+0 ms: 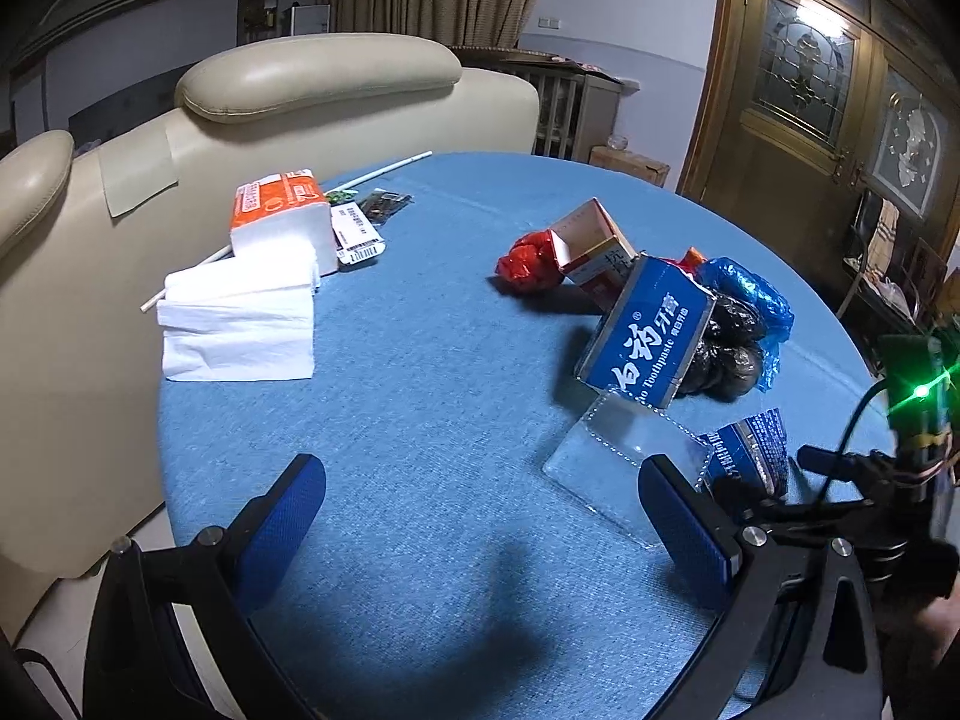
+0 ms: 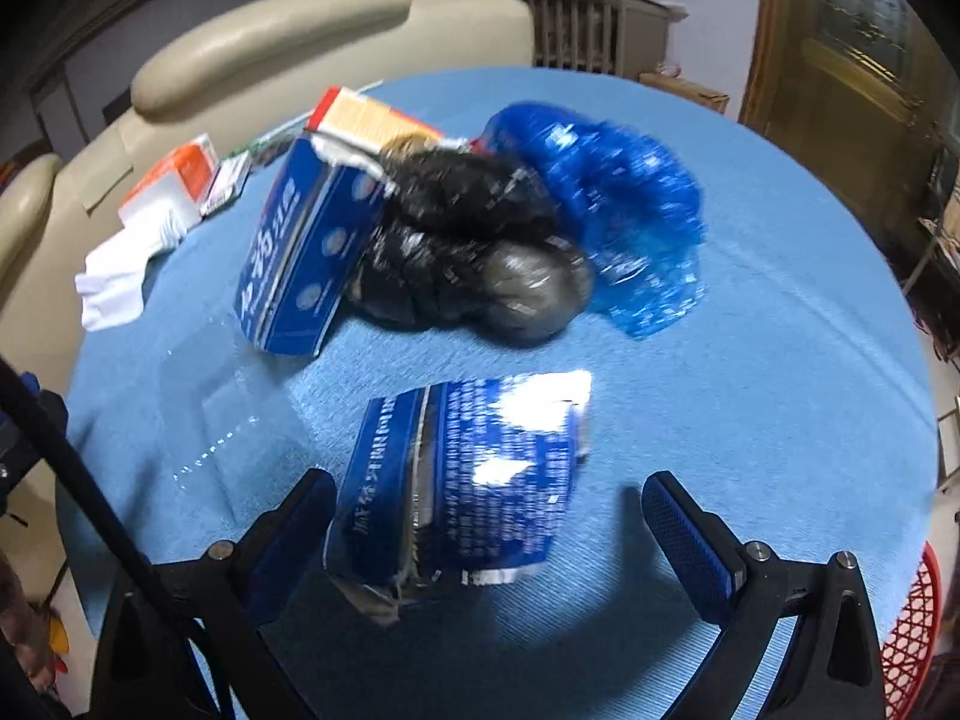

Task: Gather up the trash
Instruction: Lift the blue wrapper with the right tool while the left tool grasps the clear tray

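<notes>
Seen first from the left wrist view, the left gripper point(image 1: 480, 516) hangs low in the frame above the round table covered in blue woven cloth point(image 1: 420, 420), its blue-padded jaws spread wide apart with nothing between them. Toward the upper left of the frame lies an orange-and-white pack of paper tissues point(image 1: 282, 210), with loose white sheets of tissue point(image 1: 240, 318) spilling out just in front of it and a thin white stick point(image 1: 384, 171) running behind. Right of centre the trash sits in a heap: a crumpled red plastic bag point(image 1: 528, 267), an open red-and-white cardboard carton point(image 1: 594, 246), a blue toothpaste box with white lettering point(image 1: 648, 336) tilted up on one end, a knotted black plastic bag point(image 1: 729, 348) touching it, and a crinkled blue plastic bag point(image 1: 756, 300) behind. A clear plastic blister sheet point(image 1: 618, 462) lies flat near the right jaw, and beside it is a torn blue foil-lined wrapper point(image 1: 753, 450). A beige leather sofa point(image 1: 318, 90) fills the upper left behind the table. In the right wrist view, somewhat blurred, the right gripper point(image 2: 486, 528) also has its jaws wide apart; the blue wrapper point(image 2: 468, 480) lies between them at lower centre, close to the left finger, though I cannot tell whether it touches. Above it sit the black bag point(image 2: 474, 246), blue bag point(image 2: 612, 198) and toothpaste box point(image 2: 300, 258), and a red mesh basket point(image 2: 912, 630) shows at the lower right edge.
</notes>
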